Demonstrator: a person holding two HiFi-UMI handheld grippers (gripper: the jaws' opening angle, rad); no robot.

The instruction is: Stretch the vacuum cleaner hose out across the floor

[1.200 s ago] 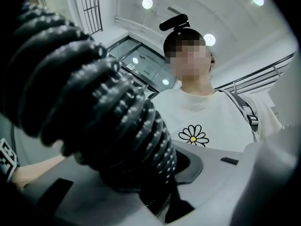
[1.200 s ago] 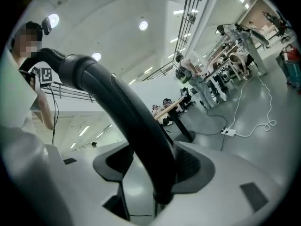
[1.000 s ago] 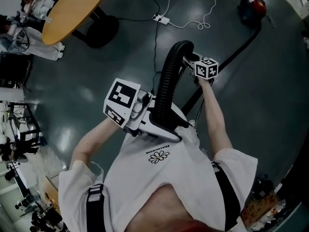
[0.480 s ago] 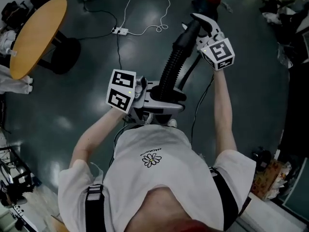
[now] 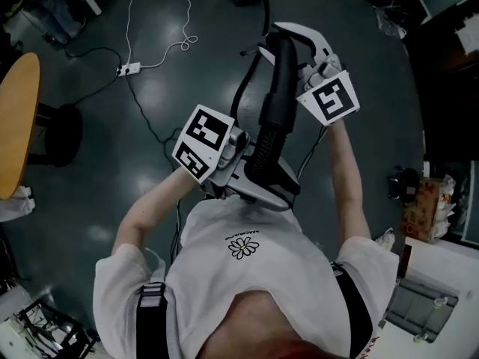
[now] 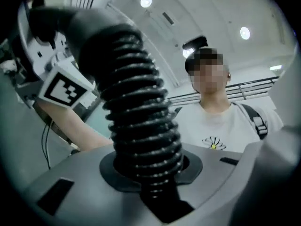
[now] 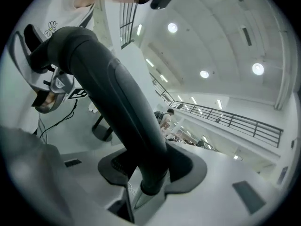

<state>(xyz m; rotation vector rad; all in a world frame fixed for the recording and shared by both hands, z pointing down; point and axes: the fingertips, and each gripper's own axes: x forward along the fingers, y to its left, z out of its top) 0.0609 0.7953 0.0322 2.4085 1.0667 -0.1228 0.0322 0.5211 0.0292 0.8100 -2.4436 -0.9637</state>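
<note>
The black bendy plastic vacuum hose [image 5: 263,137] has ridges all along it (like stacked rings). Its smooth black end tube [image 5: 283,62] points away. It's bunched short, above the dark shiny floor [image 5: 112,163].

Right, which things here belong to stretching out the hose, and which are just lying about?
Job: hose; left claw, closing on its ribbed part; right claw, shut on its smooth end.
Lying about: round table; power strip; white cable.
</note>
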